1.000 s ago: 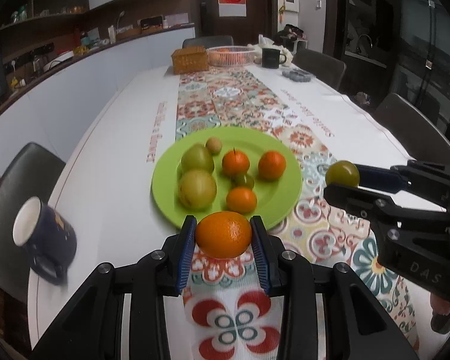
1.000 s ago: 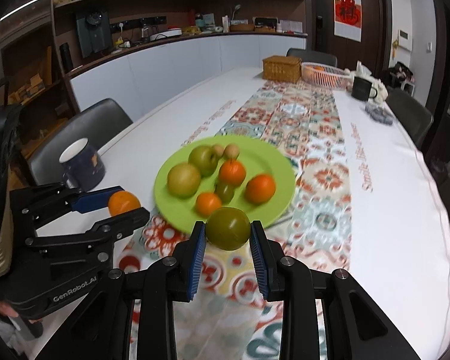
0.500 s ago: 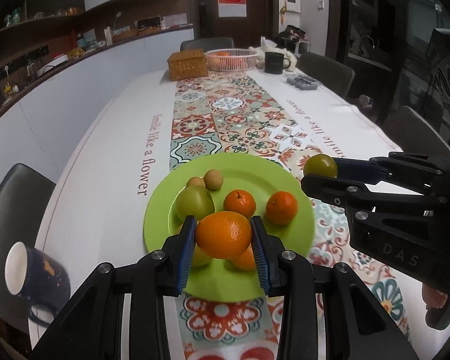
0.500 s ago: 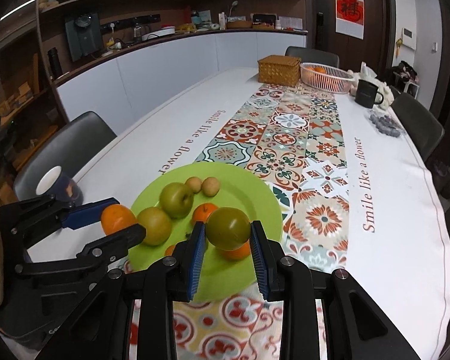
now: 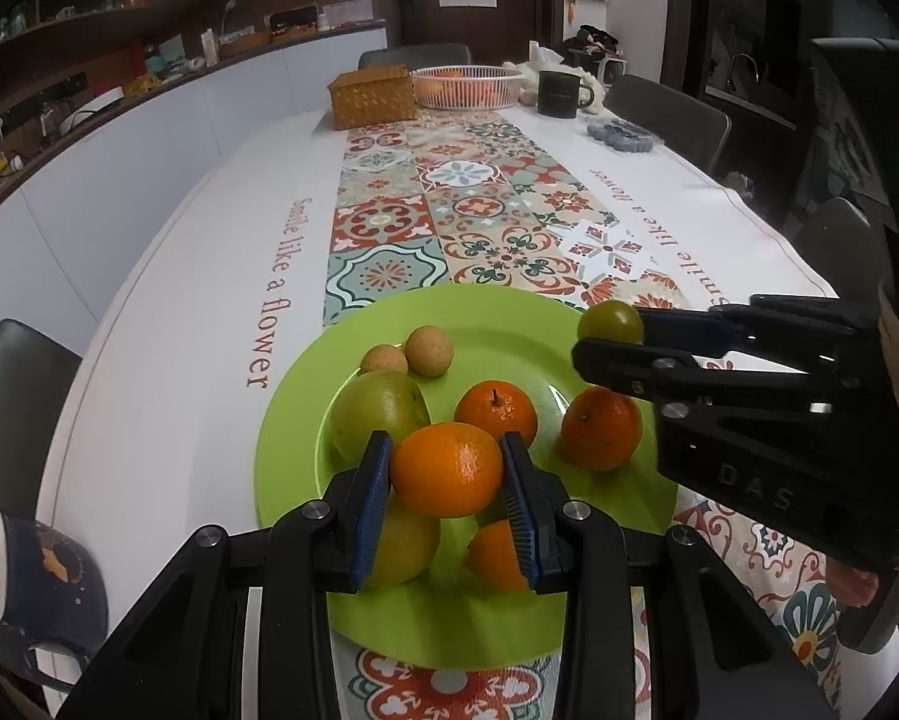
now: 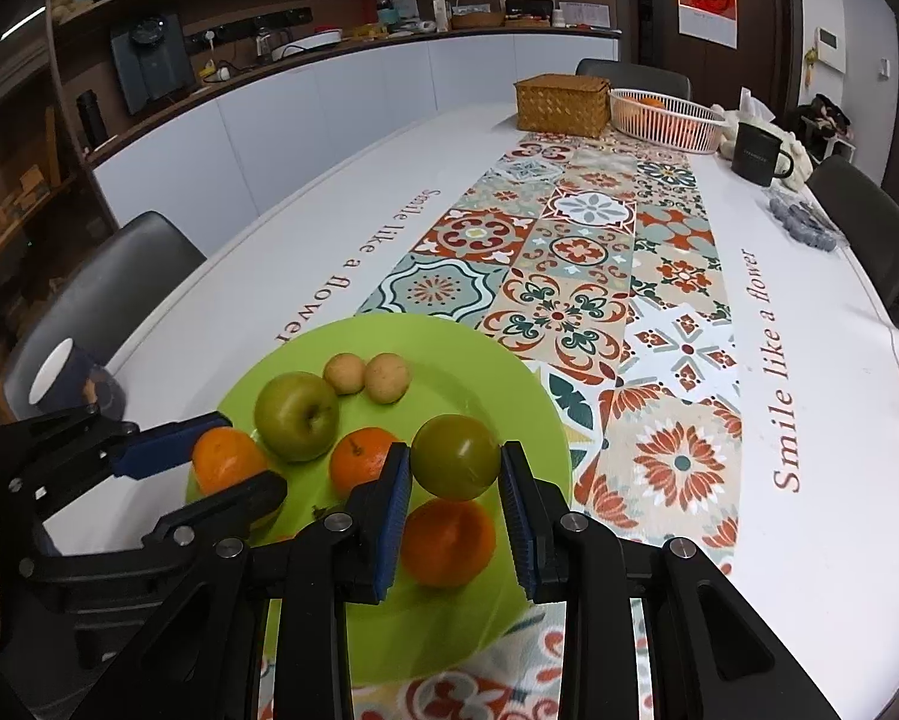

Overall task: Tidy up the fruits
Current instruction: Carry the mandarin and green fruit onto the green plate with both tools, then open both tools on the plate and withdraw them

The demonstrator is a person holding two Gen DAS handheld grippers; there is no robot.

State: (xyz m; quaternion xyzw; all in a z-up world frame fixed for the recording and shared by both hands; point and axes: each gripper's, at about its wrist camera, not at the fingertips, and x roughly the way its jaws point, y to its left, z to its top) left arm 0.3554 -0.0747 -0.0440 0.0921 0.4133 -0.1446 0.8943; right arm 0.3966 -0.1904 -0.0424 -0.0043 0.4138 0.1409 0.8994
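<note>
Fruit crowds green plate [image 5: 287, 450] beneath left hand-held gripper's [image 5: 446, 471] orange [image 5: 446, 468].

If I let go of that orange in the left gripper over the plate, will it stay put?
Probably not. The orange is round, so it would likely roll on release. The green plate looks smooth and shallow-rimmed, offering little stop. It may nudge the apple or mandarin lying close beneath.

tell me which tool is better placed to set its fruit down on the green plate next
Left, marginally. The left tool holds its orange above the middle of the green plate, though fruit lies beneath. The right tool holds its green fruit nearer the rim, over another orange.
</note>
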